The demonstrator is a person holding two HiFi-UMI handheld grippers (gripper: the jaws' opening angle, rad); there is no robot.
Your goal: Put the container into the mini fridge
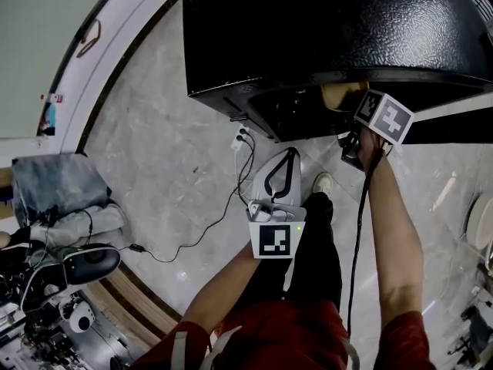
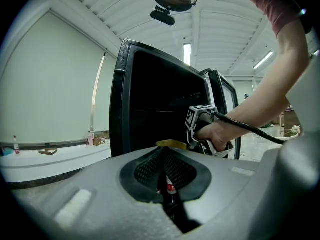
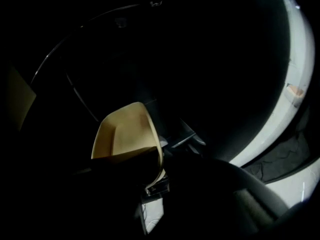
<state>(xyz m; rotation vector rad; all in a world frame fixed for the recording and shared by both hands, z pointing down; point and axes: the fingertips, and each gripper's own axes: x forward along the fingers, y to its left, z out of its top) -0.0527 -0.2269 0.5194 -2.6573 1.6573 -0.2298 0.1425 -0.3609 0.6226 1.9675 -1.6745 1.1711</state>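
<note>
The black mini fridge (image 1: 323, 29) fills the top of the head view, with its dark inside facing me. My right gripper (image 1: 356, 112) reaches into that opening and is shut on the rim of a tan container (image 1: 343, 95). In the right gripper view the container (image 3: 125, 131) stands out pale against the dark fridge interior, just ahead of the jaws. My left gripper (image 1: 286, 160) hangs lower, in front of the fridge, shut with nothing in it. From the left gripper view the fridge (image 2: 150, 109), the right gripper (image 2: 202, 126) and a strip of the container (image 2: 172, 144) show beyond the closed pads (image 2: 150, 171).
A white plug block (image 1: 243, 139) and a black cable (image 1: 208, 226) lie on the marble floor in front of the fridge. A shoe (image 1: 323, 183) stands beside the left gripper. Grey cloth (image 1: 58, 183) and equipment (image 1: 54, 299) sit at the left, past a curved white ledge (image 1: 115, 52).
</note>
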